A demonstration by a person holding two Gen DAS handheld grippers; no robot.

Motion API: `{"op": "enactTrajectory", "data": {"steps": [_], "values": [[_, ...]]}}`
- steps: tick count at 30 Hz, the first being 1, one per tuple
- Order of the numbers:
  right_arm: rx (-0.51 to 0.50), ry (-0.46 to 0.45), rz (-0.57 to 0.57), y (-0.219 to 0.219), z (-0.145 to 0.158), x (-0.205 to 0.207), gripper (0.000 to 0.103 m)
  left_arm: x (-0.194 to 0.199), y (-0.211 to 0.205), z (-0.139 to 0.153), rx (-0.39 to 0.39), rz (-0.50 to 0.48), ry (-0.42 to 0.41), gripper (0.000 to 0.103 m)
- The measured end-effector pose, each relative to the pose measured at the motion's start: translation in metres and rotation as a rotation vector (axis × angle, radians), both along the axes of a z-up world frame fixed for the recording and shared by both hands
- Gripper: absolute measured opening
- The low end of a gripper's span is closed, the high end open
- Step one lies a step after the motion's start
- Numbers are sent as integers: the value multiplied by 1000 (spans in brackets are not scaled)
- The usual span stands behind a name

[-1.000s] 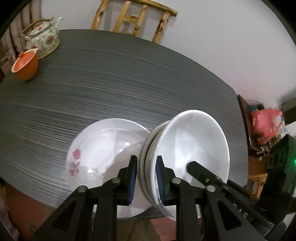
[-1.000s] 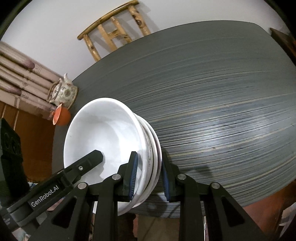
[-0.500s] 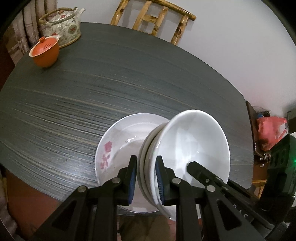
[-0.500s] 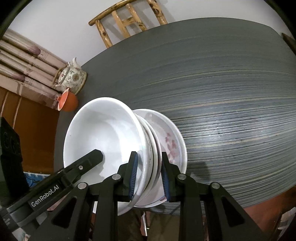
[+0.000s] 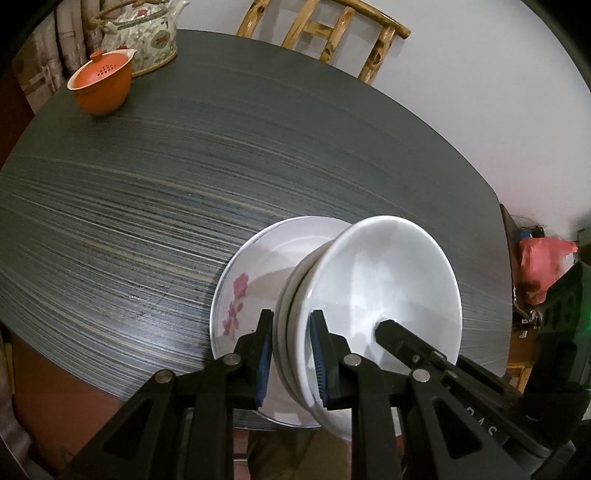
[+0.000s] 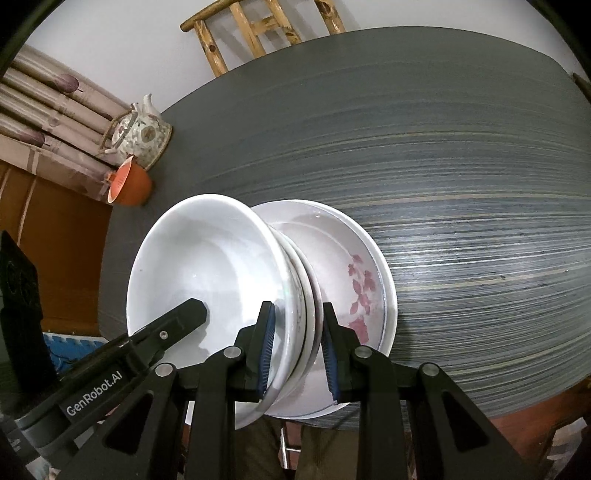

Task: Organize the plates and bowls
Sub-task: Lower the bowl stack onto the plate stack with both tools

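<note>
Two grippers share one load: a nested stack of white bowls (image 5: 380,280), tipped well over on its side so the open mouth of the top bowl faces toward the right gripper's camera body. The left gripper (image 5: 291,354) pinches the stacked rims from one side, one blue pad on the outer wall of the undermost bowl and the other inside the top bowl. The right gripper (image 6: 297,350) does the same on the opposite edge of the stack (image 6: 221,280), its fingers pressed onto the rims with several bowl edges showing between the pads.

Behind and below the tilted stack lies a white plate with pink flowers (image 5: 240,295) flat on the dark striped table (image 5: 166,177), close to the near edge, part of it hanging over that edge. In the right wrist view the same plate (image 6: 354,280) sits just beside the right gripper's outer finger, and the foot of the stack appears to meet or nearly meet the plate's centre; I cannot tell whether they touch.

Far off at the table's back corner stand a floral teapot (image 5: 144,40) and, just beside it, an orange lidded cup (image 5: 101,85), well apart from the dishes. A bamboo chair (image 5: 325,33) stands against the white wall past the far edge of the table, and a red plastic bag (image 5: 543,266) sits off the table's side.
</note>
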State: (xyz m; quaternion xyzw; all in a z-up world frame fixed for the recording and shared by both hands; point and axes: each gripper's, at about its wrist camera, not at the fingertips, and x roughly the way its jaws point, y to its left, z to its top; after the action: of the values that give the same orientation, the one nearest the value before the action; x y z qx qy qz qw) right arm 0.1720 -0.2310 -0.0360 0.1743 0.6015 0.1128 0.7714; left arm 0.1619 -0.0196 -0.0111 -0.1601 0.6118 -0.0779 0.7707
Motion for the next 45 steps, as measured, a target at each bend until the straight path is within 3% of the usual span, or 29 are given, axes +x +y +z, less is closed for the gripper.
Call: {"op": "enactTrajectory", "data": {"steps": [45], "values": [[-11,6,17,10,-9,1,26,-1,0,-21,3,10,-10,21]]}}
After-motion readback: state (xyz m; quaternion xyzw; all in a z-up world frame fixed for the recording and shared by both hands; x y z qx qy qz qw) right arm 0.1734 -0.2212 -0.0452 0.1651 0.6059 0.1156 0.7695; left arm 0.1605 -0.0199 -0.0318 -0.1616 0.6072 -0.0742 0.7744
